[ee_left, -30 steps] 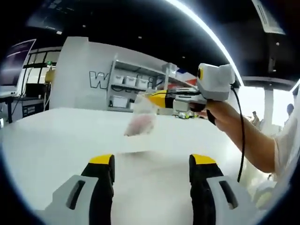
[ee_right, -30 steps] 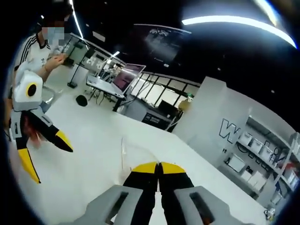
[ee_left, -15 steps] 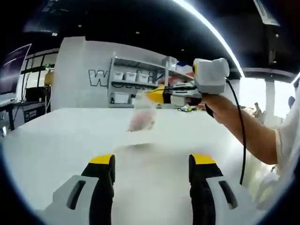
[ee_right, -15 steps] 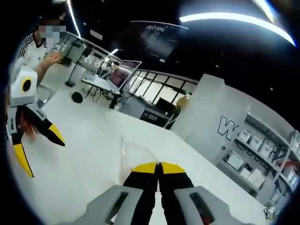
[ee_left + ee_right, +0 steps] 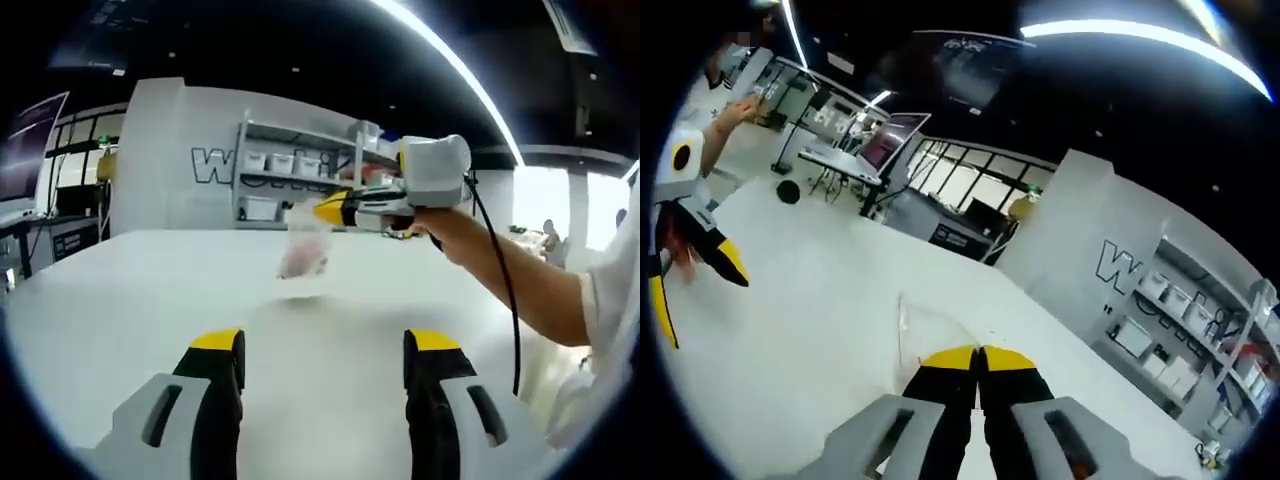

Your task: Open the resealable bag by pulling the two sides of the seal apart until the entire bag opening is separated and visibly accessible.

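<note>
R gripper (image 5: 978, 352) jaws clamped on clear bag (image 5: 305, 250) over table (image 5: 120, 300); L gripper (image 5: 325, 345) jaws apart.

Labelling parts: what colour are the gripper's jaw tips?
Yellow, on black jaws; clearest on the left gripper in the left gripper view.

Both grippers, the left gripper (image 5: 322, 345) and right gripper (image 5: 980, 358), had grey bodies and black, yellow-tipped jaws; a black cable (image 5: 500, 290) trailed along the person's white sleeve (image 5: 610, 305).
</note>
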A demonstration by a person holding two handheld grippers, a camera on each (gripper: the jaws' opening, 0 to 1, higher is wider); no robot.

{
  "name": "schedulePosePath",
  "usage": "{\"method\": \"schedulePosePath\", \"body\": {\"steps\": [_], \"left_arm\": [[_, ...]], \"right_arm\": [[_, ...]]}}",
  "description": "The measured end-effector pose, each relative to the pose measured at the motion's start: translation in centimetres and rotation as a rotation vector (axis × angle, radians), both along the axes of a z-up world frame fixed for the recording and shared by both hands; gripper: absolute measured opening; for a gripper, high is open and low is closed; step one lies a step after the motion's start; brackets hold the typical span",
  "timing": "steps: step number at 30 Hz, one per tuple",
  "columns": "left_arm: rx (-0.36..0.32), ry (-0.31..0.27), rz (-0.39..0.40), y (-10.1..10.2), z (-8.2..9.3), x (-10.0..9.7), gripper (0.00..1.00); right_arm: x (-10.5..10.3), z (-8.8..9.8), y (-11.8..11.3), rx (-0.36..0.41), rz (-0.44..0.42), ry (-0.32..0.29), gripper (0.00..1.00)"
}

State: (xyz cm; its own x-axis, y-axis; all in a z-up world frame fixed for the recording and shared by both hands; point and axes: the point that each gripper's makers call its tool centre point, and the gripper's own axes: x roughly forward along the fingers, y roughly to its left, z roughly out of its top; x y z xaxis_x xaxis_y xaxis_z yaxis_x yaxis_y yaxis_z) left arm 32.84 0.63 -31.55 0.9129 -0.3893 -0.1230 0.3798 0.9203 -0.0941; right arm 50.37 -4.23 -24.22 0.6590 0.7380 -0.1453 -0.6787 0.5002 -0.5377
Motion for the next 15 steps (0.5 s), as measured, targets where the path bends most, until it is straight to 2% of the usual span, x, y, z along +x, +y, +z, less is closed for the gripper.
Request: {"method": "schedulePosePath", "body": {"steps": [6, 15], "left_arm": [[-0.006, 0.009, -0.003, -0.1, -0.2, 0.1, 0.64], [-0.007, 0.020, -0.001, 0.1, -0.4, 0.1, 0.62]], "right_arm": [[1.3, -0.3, -0.4, 0.011, -0.018, 0.013, 0.00], [2.0, -0.6, -0.5, 0.008, -0.026, 0.022, 0.00]]}}
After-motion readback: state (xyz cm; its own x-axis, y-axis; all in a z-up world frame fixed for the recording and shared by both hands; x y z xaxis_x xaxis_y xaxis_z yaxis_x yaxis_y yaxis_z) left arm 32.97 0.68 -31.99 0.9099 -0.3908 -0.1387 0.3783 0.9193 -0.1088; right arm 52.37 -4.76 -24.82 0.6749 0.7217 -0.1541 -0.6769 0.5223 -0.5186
